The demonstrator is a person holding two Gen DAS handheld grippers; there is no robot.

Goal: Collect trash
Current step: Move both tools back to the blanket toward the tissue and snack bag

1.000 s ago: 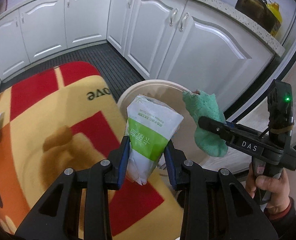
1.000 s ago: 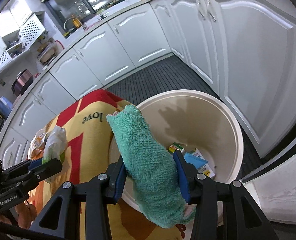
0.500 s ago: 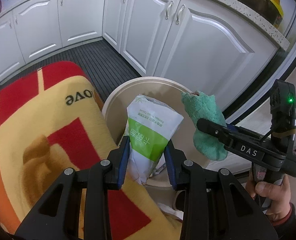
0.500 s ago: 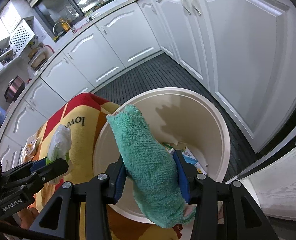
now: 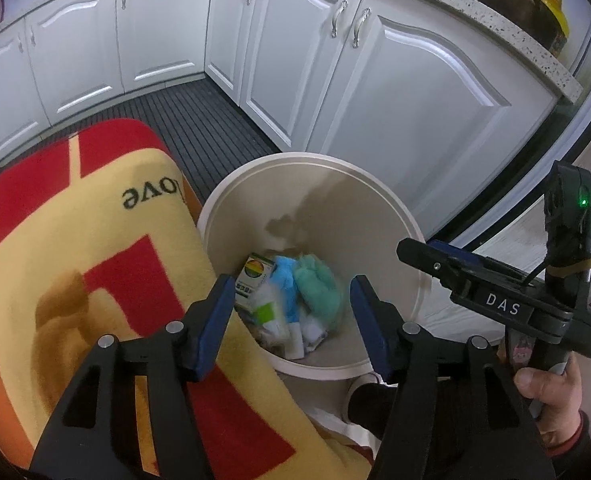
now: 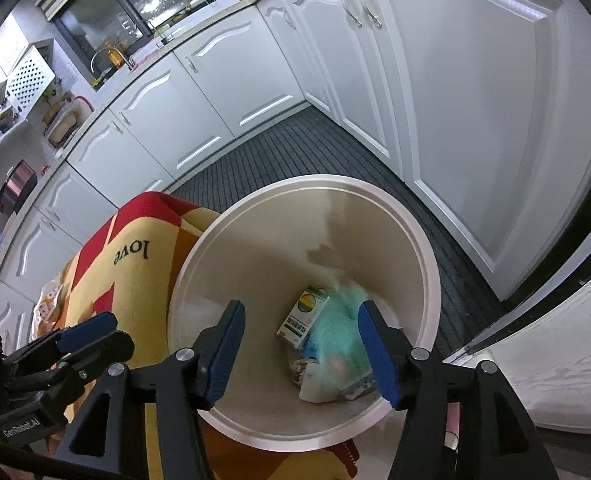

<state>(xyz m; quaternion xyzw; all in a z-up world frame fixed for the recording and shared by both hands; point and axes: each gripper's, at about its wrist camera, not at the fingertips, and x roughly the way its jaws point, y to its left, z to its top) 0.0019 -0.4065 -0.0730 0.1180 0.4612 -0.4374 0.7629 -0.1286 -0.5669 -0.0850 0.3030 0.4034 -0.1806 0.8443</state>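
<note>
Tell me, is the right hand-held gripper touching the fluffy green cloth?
Apart. The right wrist view shows the right hand-held gripper open, with the fluffy green cloth down inside the bin.

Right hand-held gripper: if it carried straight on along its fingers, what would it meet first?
Probably the green cloth lying on the trash in the beige bin. The right hand-held gripper is open and empty above the bin's mouth, though depth is hard to judge.

From my left gripper [image 5: 291,300] the bin [image 5: 375,184] mouth lies open at twelve o'clock, nothing above its rim. The blanket [image 5: 75,248] crowds in at nine o'clock, touching the bin. The right gripper [image 5: 435,258] bars three o'clock. Cabinets [image 6: 475,100] wall off beyond; bare floor [image 6: 287,160] lies at eleven.
</note>
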